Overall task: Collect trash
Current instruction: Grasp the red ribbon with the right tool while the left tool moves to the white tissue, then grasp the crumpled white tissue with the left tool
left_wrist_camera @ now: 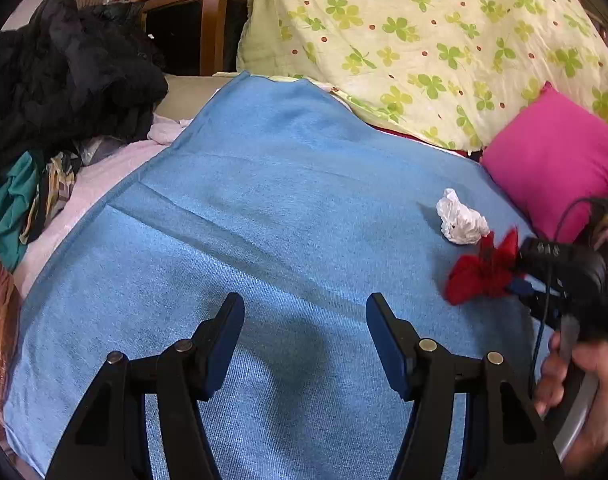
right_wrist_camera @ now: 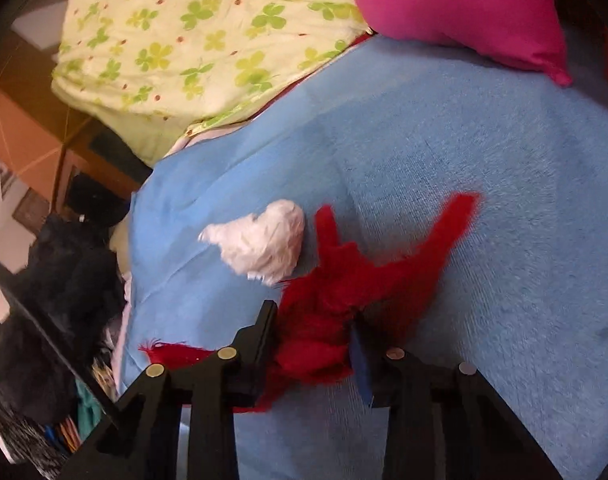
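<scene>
A red scrap of cloth (right_wrist_camera: 335, 304) with frayed edges lies on the blue blanket (right_wrist_camera: 483, 208) of the bed, and the right gripper (right_wrist_camera: 313, 320) is clenched on its bunched lower part. Its two black fingers (right_wrist_camera: 264, 328) press the red fabric from both sides, while two loose strips of the scrap stick out beyond the tips, one short and one long. In the left wrist view the same red scrap (left_wrist_camera: 483, 268) sits at the tips of the right gripper (left_wrist_camera: 515, 280), which a hand (left_wrist_camera: 579, 388) holds by its handle at the right edge.

Just beside the red scrap, touching or almost touching it, lies a crumpled white paper ball (right_wrist_camera: 260, 240), seen also in the left view (left_wrist_camera: 461, 220). It rests free on the blanket.

The left gripper (left_wrist_camera: 304, 320) hovers over a bare part of the blue blanket (left_wrist_camera: 264, 200), well apart from both pieces of trash. It is released: the fingers stand apart with only the blanket showing between them.

Further out, a pink pillow (left_wrist_camera: 555, 160) lies at the right side of the bed, and behind it a pale quilt with green clover print (left_wrist_camera: 423, 40). At the left side a pile of dark clothes (left_wrist_camera: 64, 72) is heaped, with a wooden cabinet (left_wrist_camera: 196, 28) behind it.
</scene>
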